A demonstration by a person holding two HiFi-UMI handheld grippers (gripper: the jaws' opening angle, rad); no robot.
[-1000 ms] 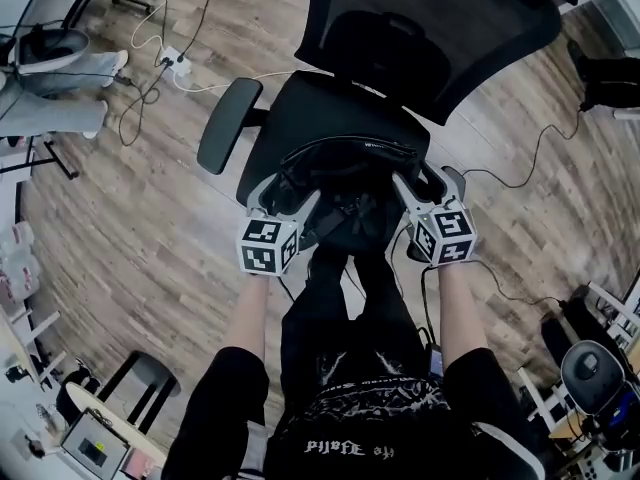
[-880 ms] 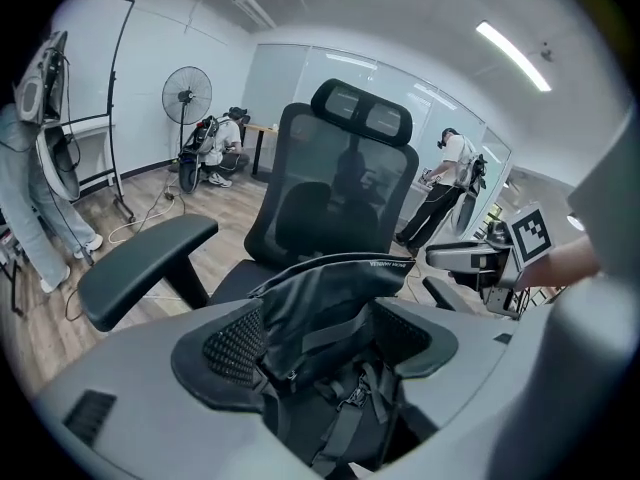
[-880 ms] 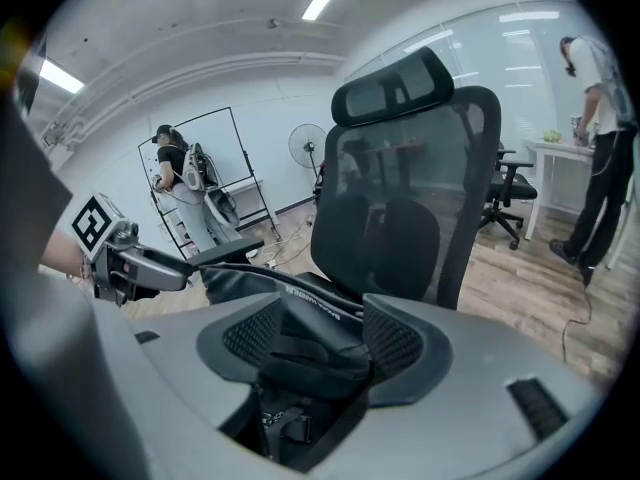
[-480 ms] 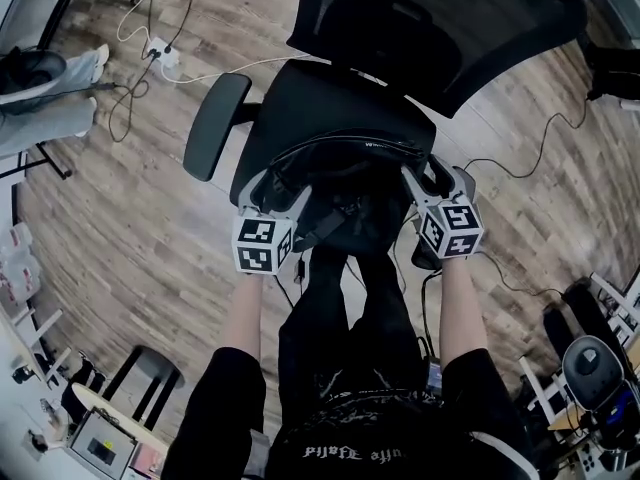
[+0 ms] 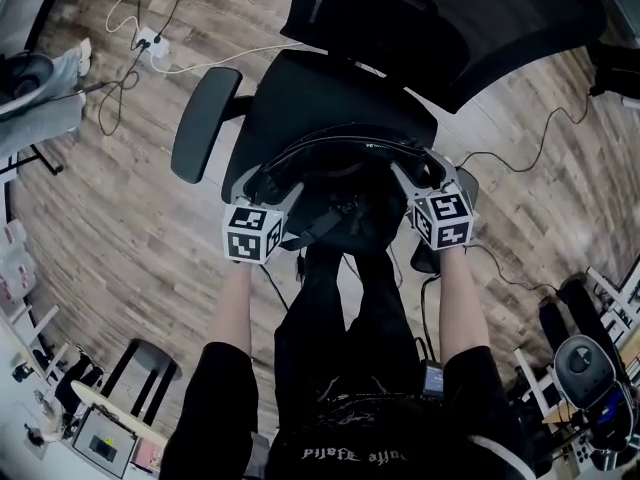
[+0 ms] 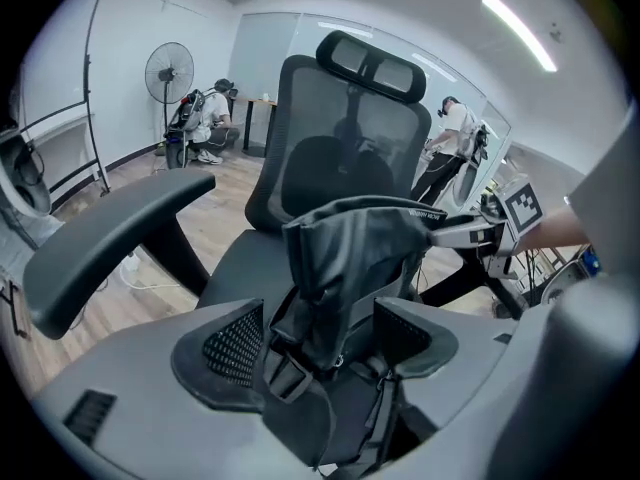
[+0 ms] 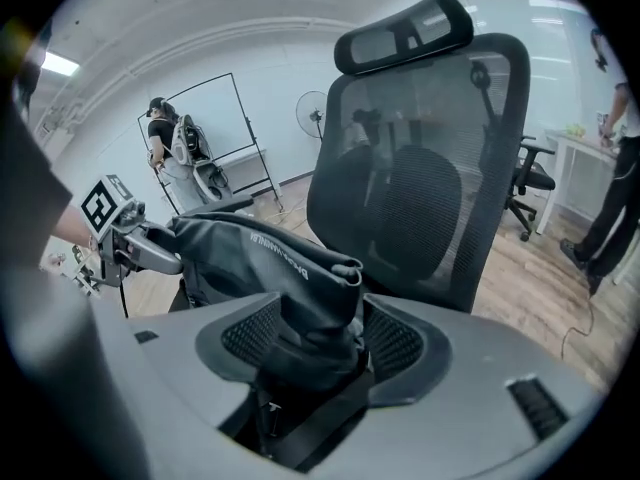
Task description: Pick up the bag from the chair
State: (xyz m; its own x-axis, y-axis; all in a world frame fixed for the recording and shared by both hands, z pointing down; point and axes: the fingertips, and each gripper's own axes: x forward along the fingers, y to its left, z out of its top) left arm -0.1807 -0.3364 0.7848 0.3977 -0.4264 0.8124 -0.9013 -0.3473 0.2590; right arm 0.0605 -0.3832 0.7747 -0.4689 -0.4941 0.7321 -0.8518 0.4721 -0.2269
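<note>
A black bag (image 5: 345,193) with dangling straps hangs stretched between my two grippers, over the front edge of a black mesh office chair (image 5: 330,98). My left gripper (image 5: 275,183) is shut on the bag's left end; in the left gripper view the black fabric (image 6: 340,268) bunches between its jaws. My right gripper (image 5: 415,180) is shut on the bag's right end, and in the right gripper view the bag (image 7: 300,288) fills the gap between the pads. The bag's underside is hidden, so I cannot tell if it touches the seat.
The chair's left armrest (image 5: 203,123) sticks out beside my left gripper. Cables and a power strip (image 5: 150,43) lie on the wooden floor at upper left. A seated person (image 6: 207,118) and a standing fan (image 6: 168,73) are far behind. Equipment stands at lower right (image 5: 585,368).
Both grippers have risen slightly and shifted with the bag held between them; the chair now sits a little further left in the head view.
</note>
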